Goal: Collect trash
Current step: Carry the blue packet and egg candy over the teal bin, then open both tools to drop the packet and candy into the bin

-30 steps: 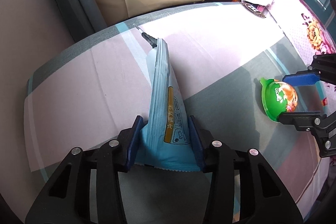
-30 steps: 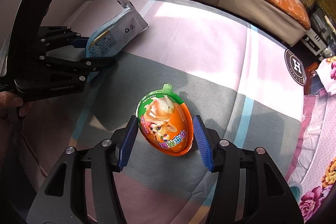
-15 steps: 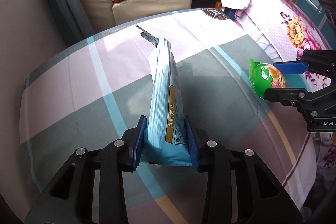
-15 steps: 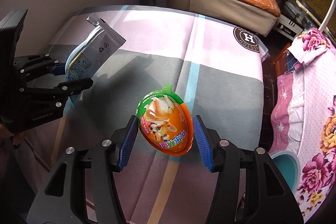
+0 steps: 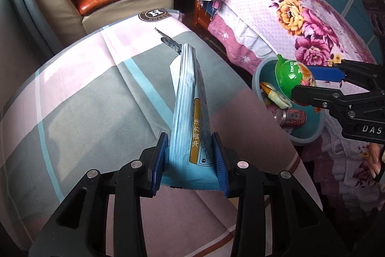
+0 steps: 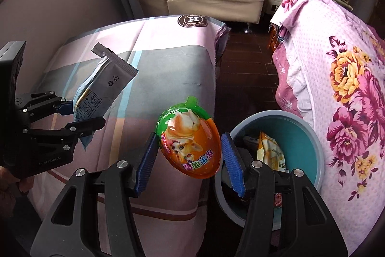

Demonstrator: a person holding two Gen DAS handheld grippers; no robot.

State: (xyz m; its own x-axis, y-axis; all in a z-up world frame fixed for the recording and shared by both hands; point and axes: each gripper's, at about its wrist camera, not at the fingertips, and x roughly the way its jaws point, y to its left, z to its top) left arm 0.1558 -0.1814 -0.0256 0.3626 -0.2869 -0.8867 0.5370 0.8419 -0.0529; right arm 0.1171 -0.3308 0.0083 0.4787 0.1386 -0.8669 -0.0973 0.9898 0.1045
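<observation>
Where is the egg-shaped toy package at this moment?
The egg-shaped package is clamped in the right gripper, held in the air beside the teal bin, off the edge of the striped bed.

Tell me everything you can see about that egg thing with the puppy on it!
The egg-shaped toy pack looks like shiny plastic: orange, with a green top and a little green tab. Its front shows a puppy, "HAPPY EGG" and colourful Chinese letters. The right gripper pinches it by its sides between blue pads, lifted in the air and tipped a bit. The teal bin sits just beside and below it.
</observation>
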